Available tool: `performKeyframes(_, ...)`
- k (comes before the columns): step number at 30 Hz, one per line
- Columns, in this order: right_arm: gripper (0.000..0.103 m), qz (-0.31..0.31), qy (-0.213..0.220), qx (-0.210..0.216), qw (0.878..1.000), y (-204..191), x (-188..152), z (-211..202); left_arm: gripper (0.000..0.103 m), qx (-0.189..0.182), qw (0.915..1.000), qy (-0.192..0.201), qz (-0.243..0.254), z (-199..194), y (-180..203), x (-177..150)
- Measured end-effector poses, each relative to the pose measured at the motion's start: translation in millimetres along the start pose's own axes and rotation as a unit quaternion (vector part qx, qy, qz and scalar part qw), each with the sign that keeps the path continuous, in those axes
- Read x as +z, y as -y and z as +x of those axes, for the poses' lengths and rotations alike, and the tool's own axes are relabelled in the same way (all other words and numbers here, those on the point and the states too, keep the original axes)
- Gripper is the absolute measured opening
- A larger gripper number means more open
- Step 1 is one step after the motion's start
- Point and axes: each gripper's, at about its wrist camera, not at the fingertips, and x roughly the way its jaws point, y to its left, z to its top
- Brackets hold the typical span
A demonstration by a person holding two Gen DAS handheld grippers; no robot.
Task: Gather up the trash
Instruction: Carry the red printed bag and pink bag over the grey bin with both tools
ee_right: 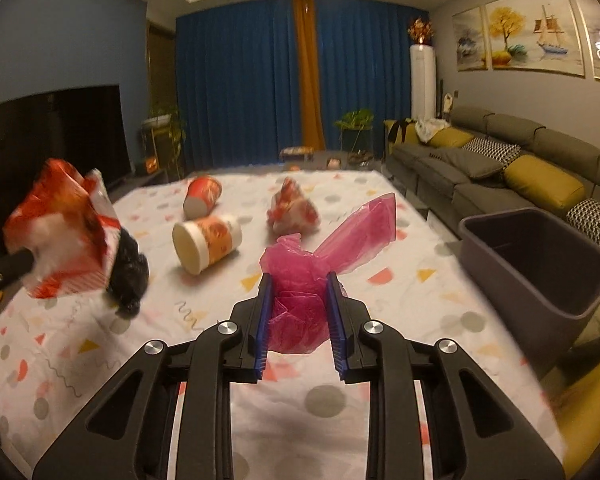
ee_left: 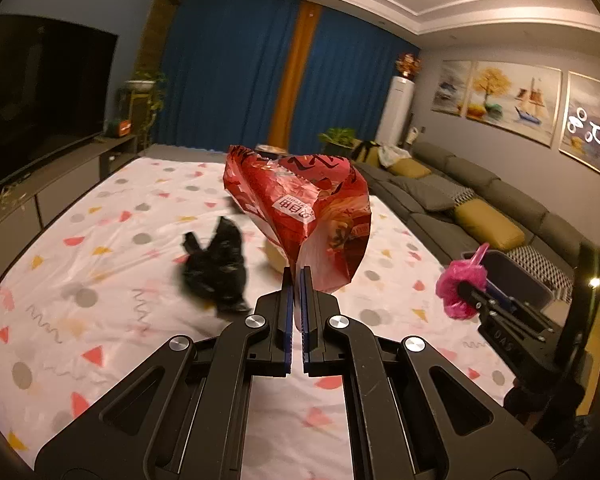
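My left gripper (ee_left: 297,276) is shut on a red snack wrapper (ee_left: 300,208) and holds it above the table; the wrapper also shows at the left of the right wrist view (ee_right: 60,232). My right gripper (ee_right: 299,284) is shut on a crumpled pink plastic bag (ee_right: 300,300), which also shows in the left wrist view (ee_left: 460,284). A black plastic bag (ee_left: 216,268) lies on the patterned tablecloth (ee_left: 80,280). Two paper cups (ee_right: 206,240) (ee_right: 202,196) lie on their sides, and another red and white wrapper (ee_right: 292,208) lies behind them.
A grey bin (ee_right: 540,264) stands open at the table's right edge, also visible in the left wrist view (ee_left: 516,276). A grey sofa (ee_right: 500,168) with yellow cushions runs along the right. A TV (ee_left: 40,96) on a cabinet stands at the left.
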Motion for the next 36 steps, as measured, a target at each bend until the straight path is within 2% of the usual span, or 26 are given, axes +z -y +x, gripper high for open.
performKeyframes(7, 0.026, 0.017, 0.025, -0.018, 0.999, 32, 5, -21, 0.002, -0.021, 0.9992, -0.004, 0.033, 19, 40, 5)
performKeyframes(18, 0.026, 0.033, 0.063, -0.076, 0.995, 92, 21, -51, 0.002, -0.081, 0.9941, -0.016, 0.070, 59, 115, 10)
performKeyframes(36, 0.026, 0.062, 0.094, -0.161, 0.981, 181, 23, -65, 0.002, -0.192, 0.9720, -0.037, 0.131, 112, 247, 8)
